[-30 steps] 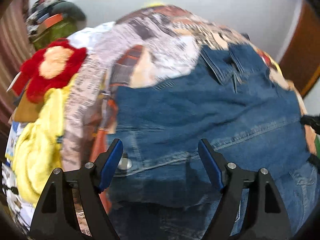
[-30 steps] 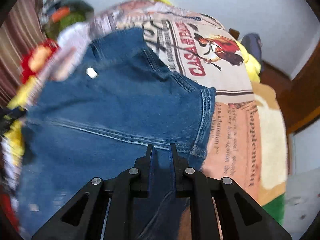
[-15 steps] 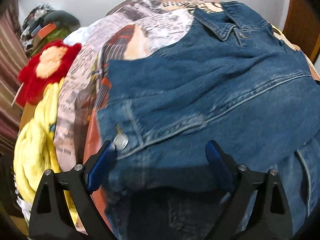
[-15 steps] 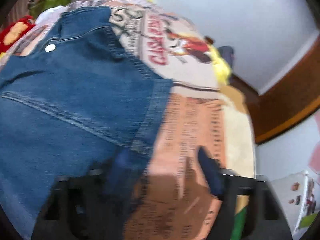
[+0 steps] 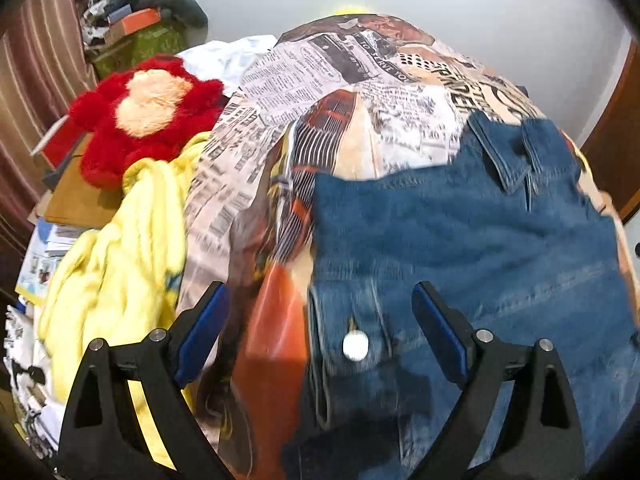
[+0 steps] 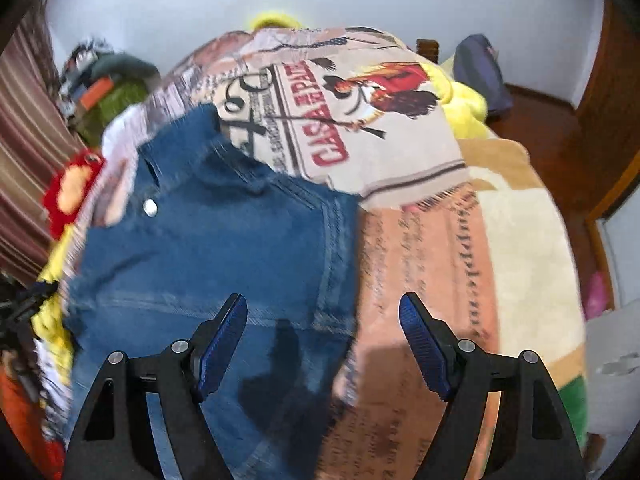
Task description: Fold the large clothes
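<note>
A blue denim jacket (image 5: 460,248) lies flat on a bed with a newspaper-print cover (image 5: 320,92). Its collar (image 5: 516,148) points to the far side and a metal button (image 5: 355,346) shows near its left edge. My left gripper (image 5: 320,320) is open above that left edge and holds nothing. In the right wrist view the jacket (image 6: 216,248) fills the left half and its right side edge (image 6: 340,248) runs down the middle. My right gripper (image 6: 323,332) is open above that edge and empty.
A red plush toy (image 5: 144,112) and a yellow blanket (image 5: 120,272) lie left of the jacket. Clutter (image 5: 140,20) is piled in the far left corner by a striped curtain. A beige blanket (image 6: 520,240) covers the bed's right side. A wooden door (image 6: 612,120) is at right.
My right gripper has opened and let go of the jacket's right edge. My left gripper stayed open and shifted left, so it now spans the jacket's left edge.
</note>
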Demonstrator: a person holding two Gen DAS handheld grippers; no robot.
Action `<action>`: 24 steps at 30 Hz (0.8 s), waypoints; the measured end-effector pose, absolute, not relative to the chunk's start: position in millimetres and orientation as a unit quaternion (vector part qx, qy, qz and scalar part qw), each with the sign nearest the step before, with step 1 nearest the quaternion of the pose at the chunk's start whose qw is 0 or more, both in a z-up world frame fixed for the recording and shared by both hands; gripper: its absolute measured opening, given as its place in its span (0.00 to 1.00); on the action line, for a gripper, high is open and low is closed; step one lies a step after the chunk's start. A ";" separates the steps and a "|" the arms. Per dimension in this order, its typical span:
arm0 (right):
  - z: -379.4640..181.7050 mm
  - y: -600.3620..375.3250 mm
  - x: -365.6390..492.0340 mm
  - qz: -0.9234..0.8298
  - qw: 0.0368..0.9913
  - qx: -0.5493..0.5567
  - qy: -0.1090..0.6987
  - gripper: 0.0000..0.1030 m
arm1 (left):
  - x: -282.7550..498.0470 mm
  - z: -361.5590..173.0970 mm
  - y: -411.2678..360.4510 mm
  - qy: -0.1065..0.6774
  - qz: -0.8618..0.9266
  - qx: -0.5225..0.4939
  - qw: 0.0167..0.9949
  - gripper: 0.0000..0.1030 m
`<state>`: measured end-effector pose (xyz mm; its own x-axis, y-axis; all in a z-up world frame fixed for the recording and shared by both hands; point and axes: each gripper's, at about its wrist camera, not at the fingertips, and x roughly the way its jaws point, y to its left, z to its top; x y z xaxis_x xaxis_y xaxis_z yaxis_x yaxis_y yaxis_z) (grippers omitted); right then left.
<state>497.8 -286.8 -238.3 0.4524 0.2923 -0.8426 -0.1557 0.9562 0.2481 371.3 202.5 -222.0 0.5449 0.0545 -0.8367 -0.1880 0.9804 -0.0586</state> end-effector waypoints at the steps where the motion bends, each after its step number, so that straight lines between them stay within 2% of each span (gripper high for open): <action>1: -238.6 -286.0 502.2 0.136 0.847 0.077 0.508 0.74 | 377.0 -223.1 203.5 0.475 0.068 -0.072 0.875 0.90; 6: -254.6 -279.1 530.7 0.139 0.833 0.100 0.526 0.74 | 416.0 -246.9 208.4 0.503 0.035 -0.101 0.857 0.89; 11: -281.5 -280.1 553.2 0.127 0.818 0.123 0.547 0.70 | 449.2 -276.6 218.2 0.533 -0.006 -0.179 0.827 0.70; 14: -295.5 -281.7 564.2 0.130 0.806 0.147 0.559 0.53 | 464.3 -289.9 222.4 0.540 -0.004 -0.203 0.817 0.61; 17: -301.2 -281.4 570.2 0.140 0.800 0.158 0.562 0.44 | 476.4 -291.9 222.5 0.535 0.001 -0.202 0.820 0.51; 19: -300.5 -280.1 573.7 0.139 0.803 0.152 0.559 0.30 | 482.6 -290.0 219.7 0.534 0.008 -0.190 0.824 0.35; 22: -299.4 -279.8 578.2 0.139 0.805 0.155 0.555 0.17 | 488.5 -287.7 215.7 0.536 0.010 -0.182 0.824 0.12; 24: -292.2 -274.1 580.3 0.142 0.813 0.138 0.548 0.14 | 489.6 -277.8 207.9 0.532 0.012 -0.163 0.831 0.10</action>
<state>580.3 -274.1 -292.2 0.3590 0.3811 -0.8520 -0.0797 0.9220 0.3789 489.6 207.9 -277.8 0.4341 -0.1524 -0.8879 -0.1936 0.9468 -0.2572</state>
